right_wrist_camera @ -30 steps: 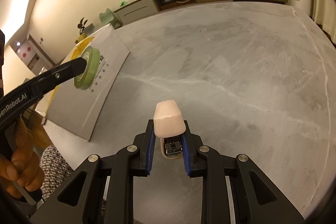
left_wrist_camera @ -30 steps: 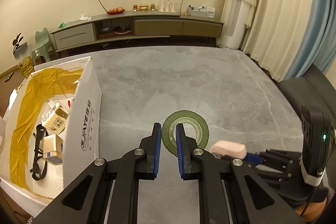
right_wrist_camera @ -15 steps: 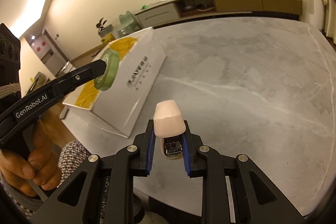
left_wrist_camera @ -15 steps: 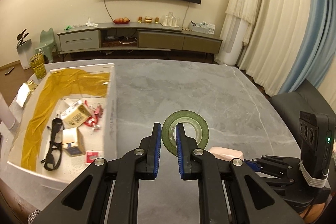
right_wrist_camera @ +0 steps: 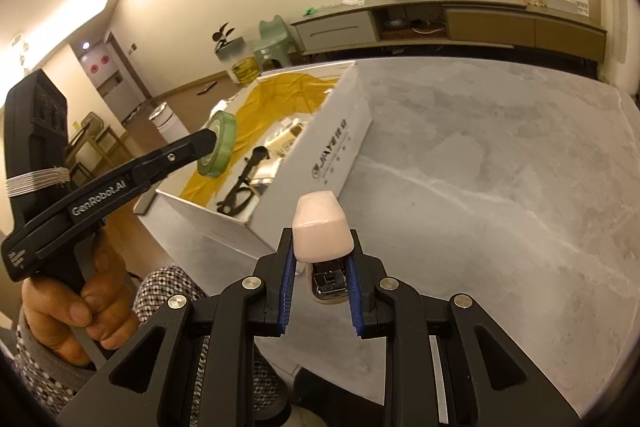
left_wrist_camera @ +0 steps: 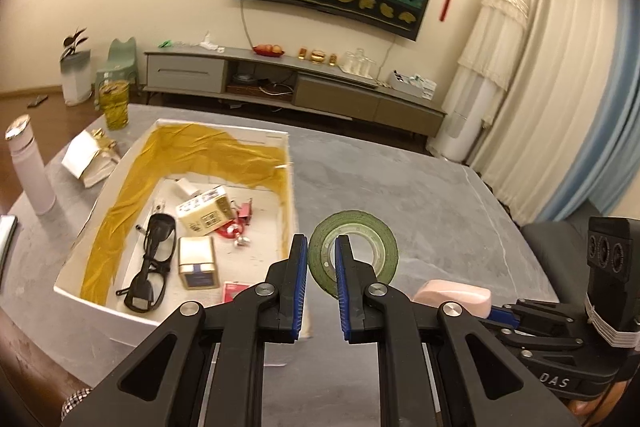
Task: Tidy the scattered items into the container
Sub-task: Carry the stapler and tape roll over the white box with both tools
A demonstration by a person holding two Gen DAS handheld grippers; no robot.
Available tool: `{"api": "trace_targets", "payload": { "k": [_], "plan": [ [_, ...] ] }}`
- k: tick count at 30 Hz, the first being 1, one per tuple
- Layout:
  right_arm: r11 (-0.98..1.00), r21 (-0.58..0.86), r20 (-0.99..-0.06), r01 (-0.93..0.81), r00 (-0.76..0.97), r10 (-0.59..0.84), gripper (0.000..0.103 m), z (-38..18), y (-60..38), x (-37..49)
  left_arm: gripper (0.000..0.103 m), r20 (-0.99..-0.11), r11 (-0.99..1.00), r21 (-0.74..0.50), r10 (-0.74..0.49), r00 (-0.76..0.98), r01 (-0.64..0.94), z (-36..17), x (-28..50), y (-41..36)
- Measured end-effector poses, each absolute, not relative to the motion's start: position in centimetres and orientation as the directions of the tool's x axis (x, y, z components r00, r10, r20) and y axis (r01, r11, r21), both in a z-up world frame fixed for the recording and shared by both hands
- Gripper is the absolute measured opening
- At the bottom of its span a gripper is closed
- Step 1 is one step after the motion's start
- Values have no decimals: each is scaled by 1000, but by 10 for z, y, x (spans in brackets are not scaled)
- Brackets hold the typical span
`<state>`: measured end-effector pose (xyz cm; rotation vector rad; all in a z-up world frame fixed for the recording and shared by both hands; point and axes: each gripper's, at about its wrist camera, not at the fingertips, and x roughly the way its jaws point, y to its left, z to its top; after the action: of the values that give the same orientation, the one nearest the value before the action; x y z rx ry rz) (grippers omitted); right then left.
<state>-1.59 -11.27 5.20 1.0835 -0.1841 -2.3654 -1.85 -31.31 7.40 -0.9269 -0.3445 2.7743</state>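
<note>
My left gripper (left_wrist_camera: 322, 247) is shut on the rim of a green tape roll (left_wrist_camera: 360, 251), held in the air just right of the white box (left_wrist_camera: 292, 179). Seen from the right wrist, the tape roll (right_wrist_camera: 218, 143) hangs over the box (right_wrist_camera: 336, 151) near its front-left part. My right gripper (right_wrist_camera: 322, 255) is shut on a pink stapler (right_wrist_camera: 322, 231), lifted above the table's near edge; the stapler (left_wrist_camera: 452, 297) also shows low right in the left wrist view. Inside the box lie black glasses (left_wrist_camera: 154, 263), small cartons (left_wrist_camera: 198, 263) and red clips (left_wrist_camera: 240, 221).
A grey marble table (right_wrist_camera: 500, 167) stretches right of the box. A white bottle (left_wrist_camera: 30, 171), a yellow glass (left_wrist_camera: 114, 105) and a small gift box (left_wrist_camera: 90, 155) stand left of the box. A hand (right_wrist_camera: 76, 311) holds the left gripper's handle.
Both grippers have risen and swung left toward the box with their loads. The tape roll now hangs over the box, whose inside shows more fully.
</note>
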Motion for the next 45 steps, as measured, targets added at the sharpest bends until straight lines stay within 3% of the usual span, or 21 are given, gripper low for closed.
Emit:
{"api": "trace_targets", "payload": {
  "k": [18,31,45],
  "plan": [
    [-828,218,-658,516,-549,-516,24,90,-179,-47,15,-550,-930,-364,247,-798,-37,65,-39,-372],
    [-821,125,-672,557,-561,-483,24,107,-213,-96,15,-613,-930,-368,261,-746,-23,42,-78,-364],
    [-815,198,-748,544,-453,-484,24,80,-238,-178,15,-664,-923,-384,280,-694,-4,27,-103,-360]
  ]
}}
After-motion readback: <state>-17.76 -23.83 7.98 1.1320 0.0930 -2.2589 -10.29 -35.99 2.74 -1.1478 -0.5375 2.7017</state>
